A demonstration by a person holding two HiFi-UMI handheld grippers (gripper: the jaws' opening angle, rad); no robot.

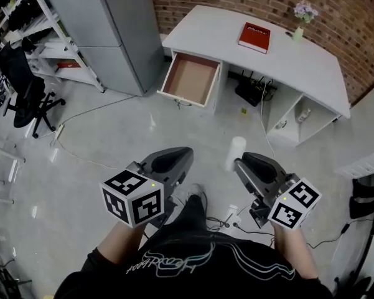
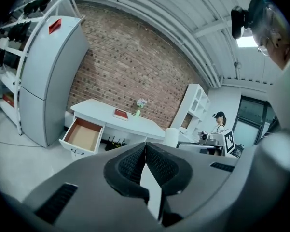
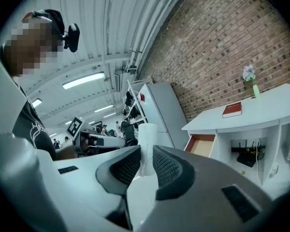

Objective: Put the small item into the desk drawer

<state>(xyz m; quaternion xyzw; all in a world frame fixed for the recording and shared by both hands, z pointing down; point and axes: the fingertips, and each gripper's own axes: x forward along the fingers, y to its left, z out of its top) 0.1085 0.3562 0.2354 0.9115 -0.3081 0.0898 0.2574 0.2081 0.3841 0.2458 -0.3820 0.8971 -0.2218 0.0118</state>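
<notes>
A white desk [image 1: 280, 55] stands against the brick wall, its wooden-bottomed drawer [image 1: 190, 80] pulled open at the left end. My right gripper [image 1: 241, 162] is held over the floor well short of the desk, shut on a small white roll [image 1: 234, 153] that stands up between its pads. In the right gripper view the white roll [image 3: 146, 144] rises from between the black ribbed pads [image 3: 168, 168], with the drawer [image 3: 201, 145] far beyond. My left gripper [image 1: 184, 154] hovers beside it, shut and empty, its tips touching in the left gripper view [image 2: 145, 148].
On the desk lie a red book [image 1: 254, 37] and a small flower vase [image 1: 300, 21]. A router and cables [image 1: 255, 92] sit under it. A grey cabinet [image 1: 106, 30] stands left of the drawer, with a black office chair [image 1: 28, 98] and shelving farther left. Cables trail across the floor.
</notes>
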